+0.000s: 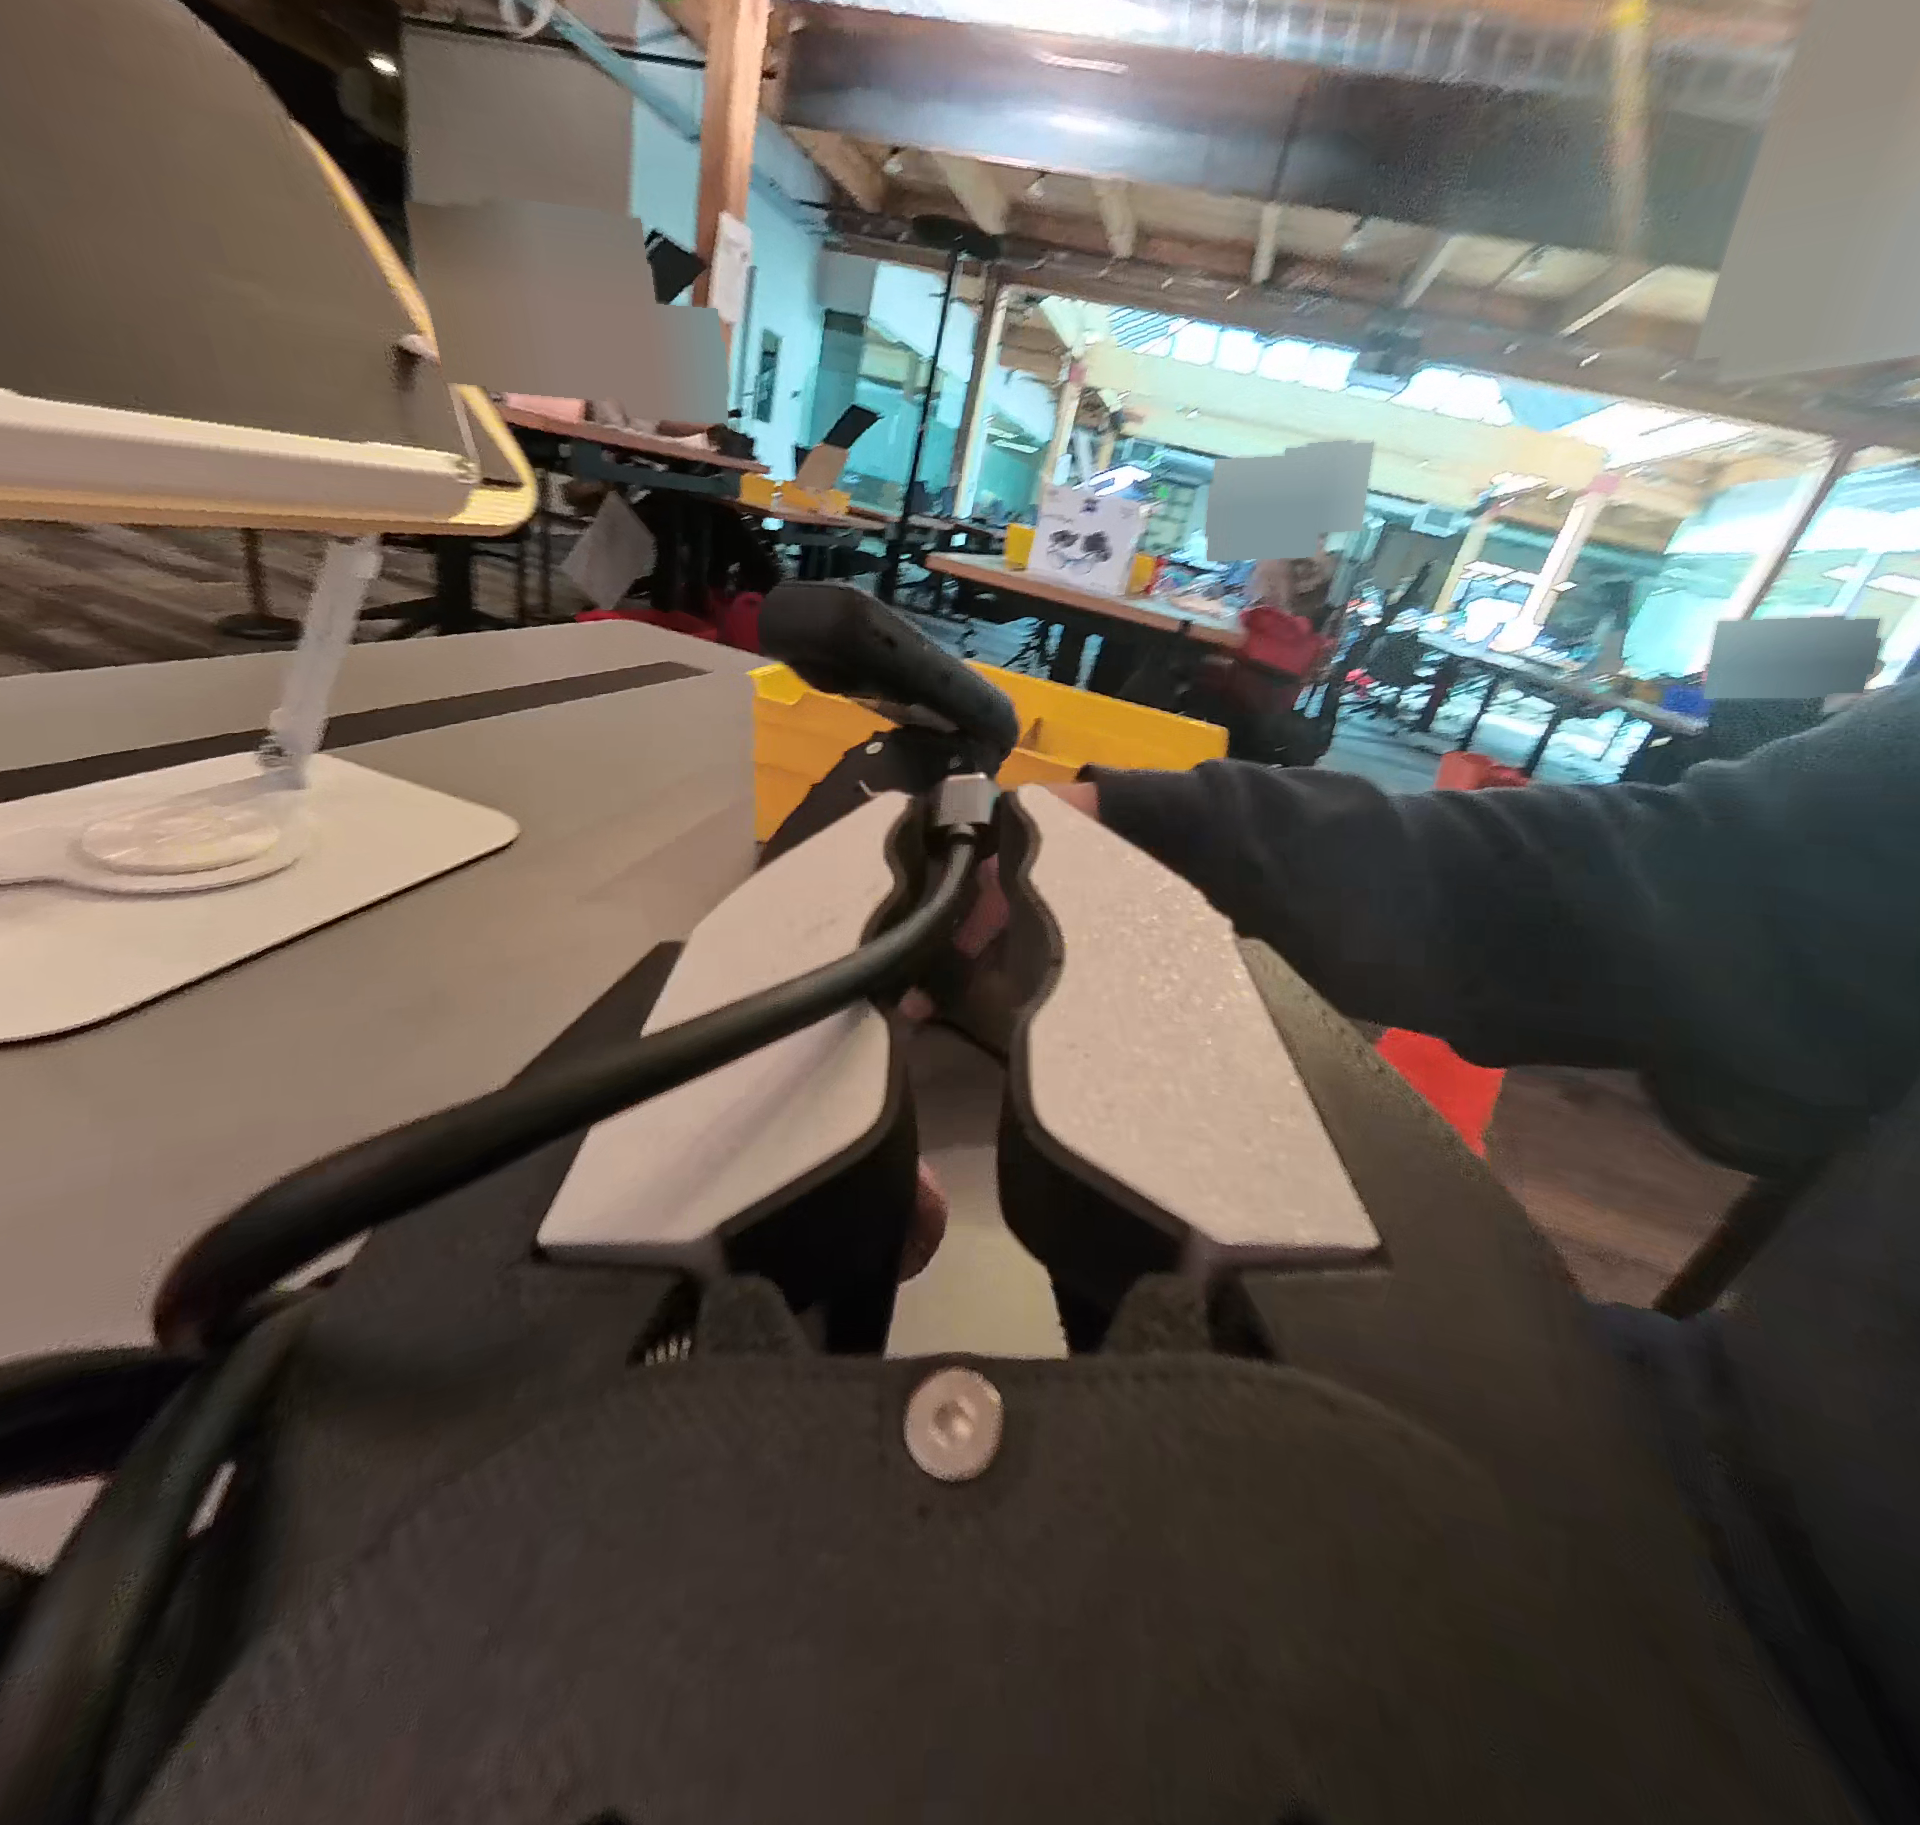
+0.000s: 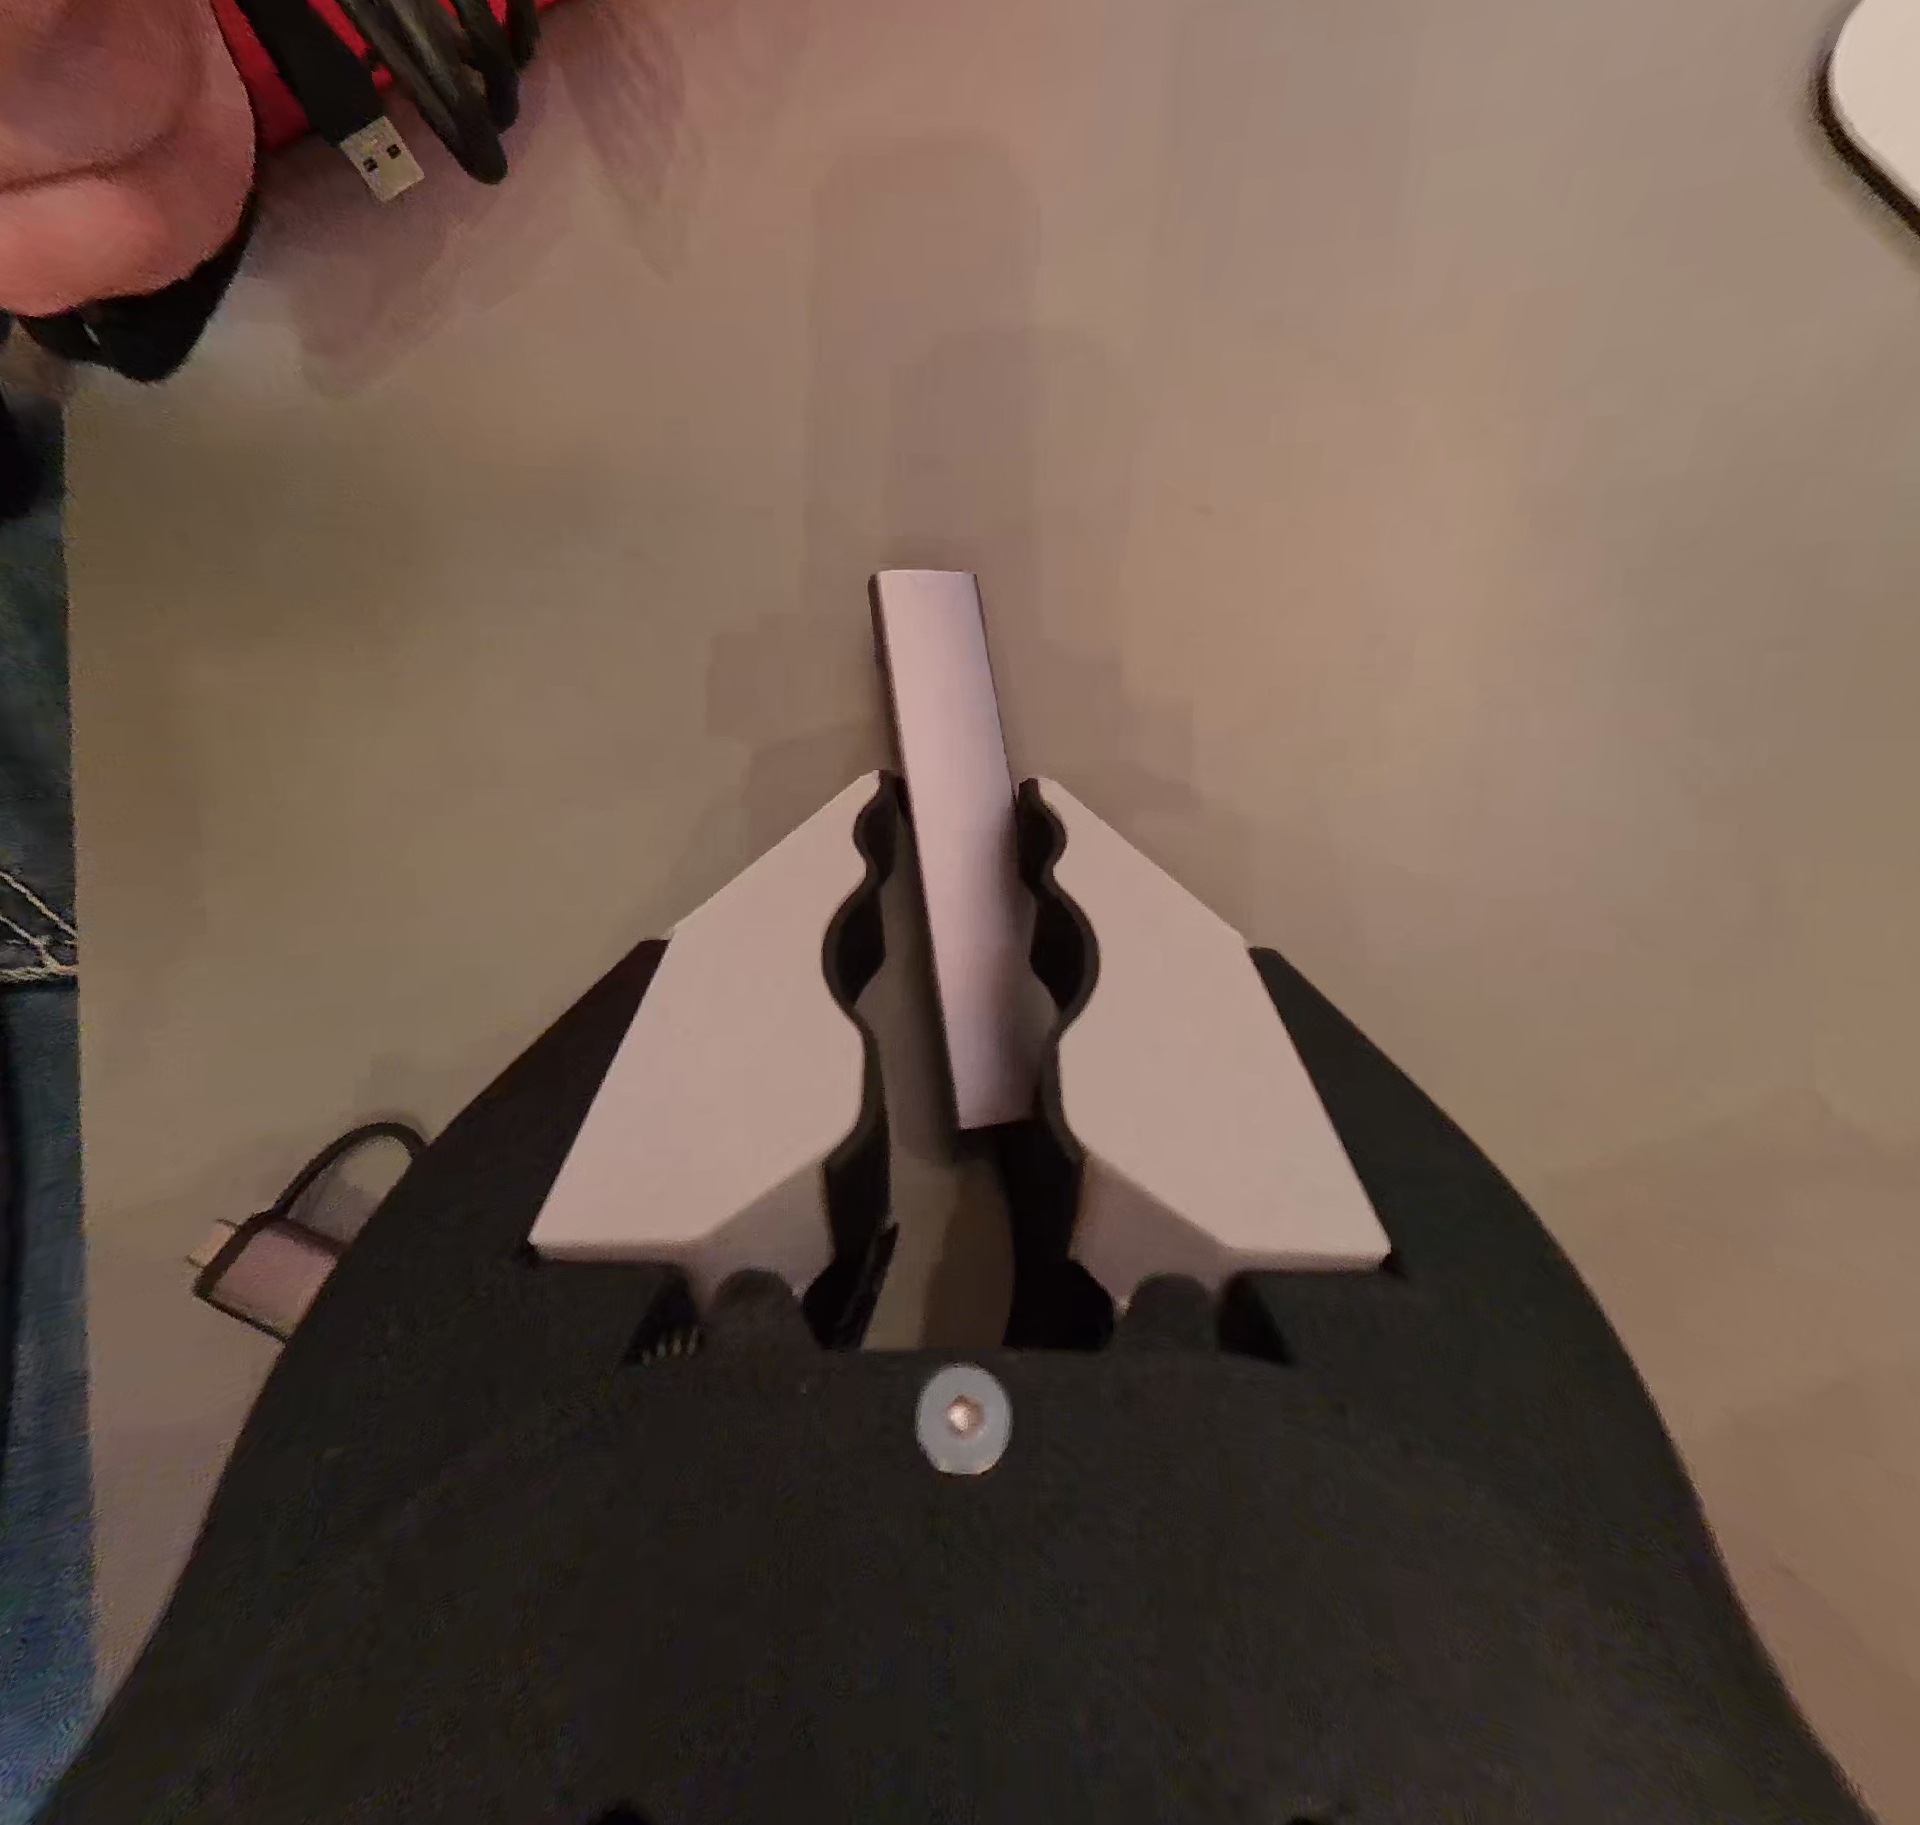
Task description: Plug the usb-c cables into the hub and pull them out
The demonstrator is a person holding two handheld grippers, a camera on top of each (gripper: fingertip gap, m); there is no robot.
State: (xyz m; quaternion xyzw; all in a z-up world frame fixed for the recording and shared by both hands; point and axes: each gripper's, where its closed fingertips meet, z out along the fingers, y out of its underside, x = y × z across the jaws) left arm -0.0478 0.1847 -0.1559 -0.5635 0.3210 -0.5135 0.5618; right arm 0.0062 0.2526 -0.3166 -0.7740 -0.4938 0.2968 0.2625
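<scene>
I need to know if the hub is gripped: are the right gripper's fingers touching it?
Touching. The right wrist view shows the grey hub pinched between the right gripper's fingers.

The black cable (image 1: 665, 1058) runs off the picture's left edge, and its silver plug (image 1: 961, 796) hides its own tip — what it meets cannot be told. The hub (image 2: 951, 840) is covered at its near end by the right hand-held gripper (image 2: 954, 788); a grey connector (image 2: 272, 1256) lies half under that gripper's black body — its type is unclear.

no legible text anywhere
</scene>
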